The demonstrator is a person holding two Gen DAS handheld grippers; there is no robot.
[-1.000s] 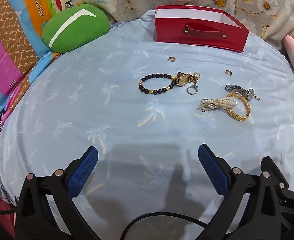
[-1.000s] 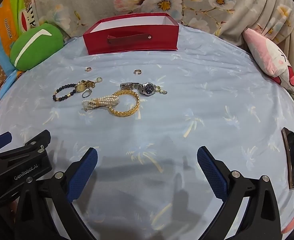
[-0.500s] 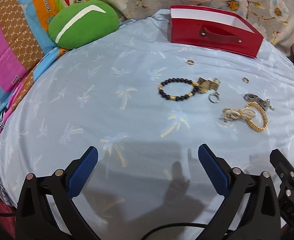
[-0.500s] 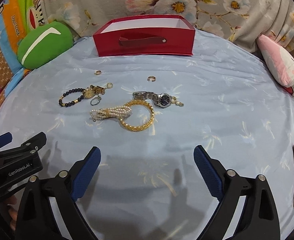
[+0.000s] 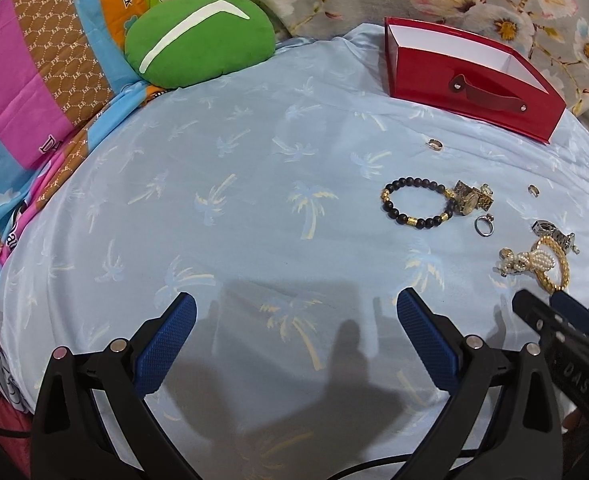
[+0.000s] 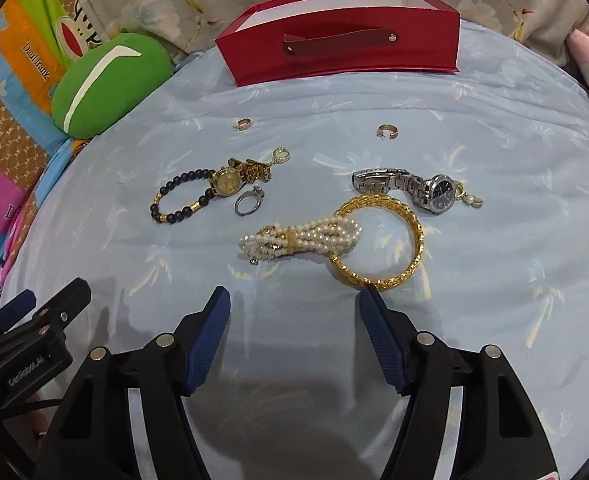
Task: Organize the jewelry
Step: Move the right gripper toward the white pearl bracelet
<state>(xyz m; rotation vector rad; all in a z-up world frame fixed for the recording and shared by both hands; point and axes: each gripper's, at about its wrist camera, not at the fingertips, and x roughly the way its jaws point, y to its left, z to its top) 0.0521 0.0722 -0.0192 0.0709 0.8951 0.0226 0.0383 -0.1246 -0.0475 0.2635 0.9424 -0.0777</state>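
Jewelry sits loose on the blue bedsheet, pearl bracelet looped through the gold bangle in front of the red box at the far edge. Right gripper is closing just short of the pearls, nothing between its jaws. Left gripper is spread wide over bare sheet.

Glossy red card box, shiny gold metal bangle, smooth printed cloth sheet
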